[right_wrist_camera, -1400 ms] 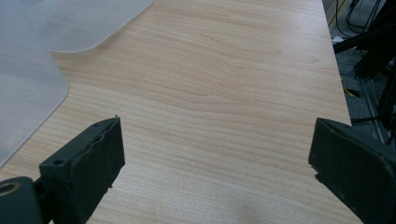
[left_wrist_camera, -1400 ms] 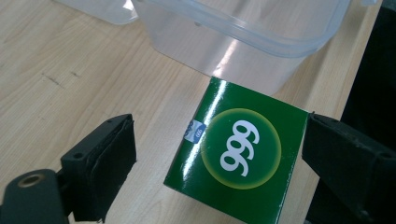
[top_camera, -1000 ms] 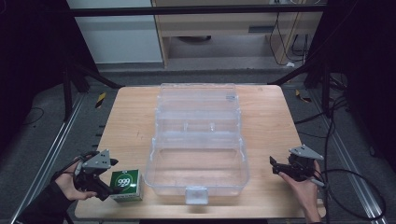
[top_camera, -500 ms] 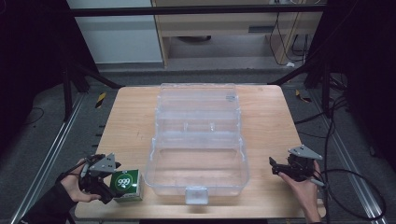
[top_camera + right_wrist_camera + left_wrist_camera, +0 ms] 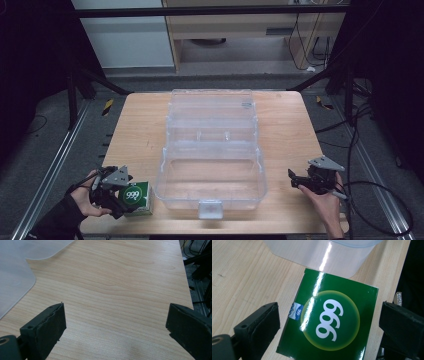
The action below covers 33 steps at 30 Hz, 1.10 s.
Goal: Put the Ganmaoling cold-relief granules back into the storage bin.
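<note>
1. The wooden table [image 5: 285,125] is carrying everything in the scene, its pale grain running under both grippers.
2. A clear plastic box [image 5: 212,155] is lying open in the middle of the table, its lid folded back toward the far edge and its latch tab facing the near edge.
3. A green carton [image 5: 325,317] printed with "999" in white is sitting near the table's near left corner, just beside the box's left front corner; from the left gripper view its far edge is reaching the box's rounded wall, though I cannot tell if they are touching.
4. The left gripper [image 5: 120,192] is hovering over the carton, jaws spread wide. In its own view the jaws are standing on either side of the carton with a gap at each side, gripping nothing.
5. The right gripper [image 5: 300,180] is waiting near the table's near right corner, well apart from the box, jaws spread wide over bare wood and holding nothing.
</note>
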Each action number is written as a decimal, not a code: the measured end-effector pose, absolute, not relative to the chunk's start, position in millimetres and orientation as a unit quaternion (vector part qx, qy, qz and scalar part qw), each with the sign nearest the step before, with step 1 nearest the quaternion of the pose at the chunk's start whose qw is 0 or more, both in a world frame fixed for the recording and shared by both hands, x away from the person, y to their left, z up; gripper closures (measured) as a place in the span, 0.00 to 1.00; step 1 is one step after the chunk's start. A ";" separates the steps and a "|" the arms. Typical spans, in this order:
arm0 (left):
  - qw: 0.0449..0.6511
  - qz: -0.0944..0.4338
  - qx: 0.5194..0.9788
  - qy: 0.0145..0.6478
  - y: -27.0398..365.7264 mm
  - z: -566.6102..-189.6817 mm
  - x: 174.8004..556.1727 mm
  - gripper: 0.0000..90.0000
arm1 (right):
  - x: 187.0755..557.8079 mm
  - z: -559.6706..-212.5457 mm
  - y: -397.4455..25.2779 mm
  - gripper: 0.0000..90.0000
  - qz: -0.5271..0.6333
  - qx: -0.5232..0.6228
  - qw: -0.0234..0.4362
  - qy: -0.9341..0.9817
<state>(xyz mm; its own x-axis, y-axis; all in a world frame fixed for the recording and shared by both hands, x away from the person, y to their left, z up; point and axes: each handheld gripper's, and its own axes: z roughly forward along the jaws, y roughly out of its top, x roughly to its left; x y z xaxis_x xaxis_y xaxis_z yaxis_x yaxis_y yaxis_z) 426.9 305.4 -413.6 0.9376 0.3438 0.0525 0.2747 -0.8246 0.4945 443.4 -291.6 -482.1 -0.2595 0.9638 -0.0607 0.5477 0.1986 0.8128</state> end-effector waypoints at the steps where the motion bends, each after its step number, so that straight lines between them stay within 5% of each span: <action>1: 0.247 0.069 0.953 0.162 305.1 -414.2 427.1 0.03 | 443.6 -482.3 -291.8 0.04 0.347 0.529 0.299 0.714; 33: 0.225 0.039 0.961 0.158 300.9 -440.1 436.8 0.02 | 445.2 -486.6 -290.2 0.03 0.337 0.525 0.291 0.726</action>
<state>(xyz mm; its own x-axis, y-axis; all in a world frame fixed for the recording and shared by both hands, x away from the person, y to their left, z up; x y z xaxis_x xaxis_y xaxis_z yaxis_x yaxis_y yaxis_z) 436.8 300.9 -440.1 0.9472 0.3205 0.0048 0.2849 -0.8488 0.4455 445.2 -290.2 -486.6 -0.2803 0.9574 -0.0692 0.5656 0.2230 0.7939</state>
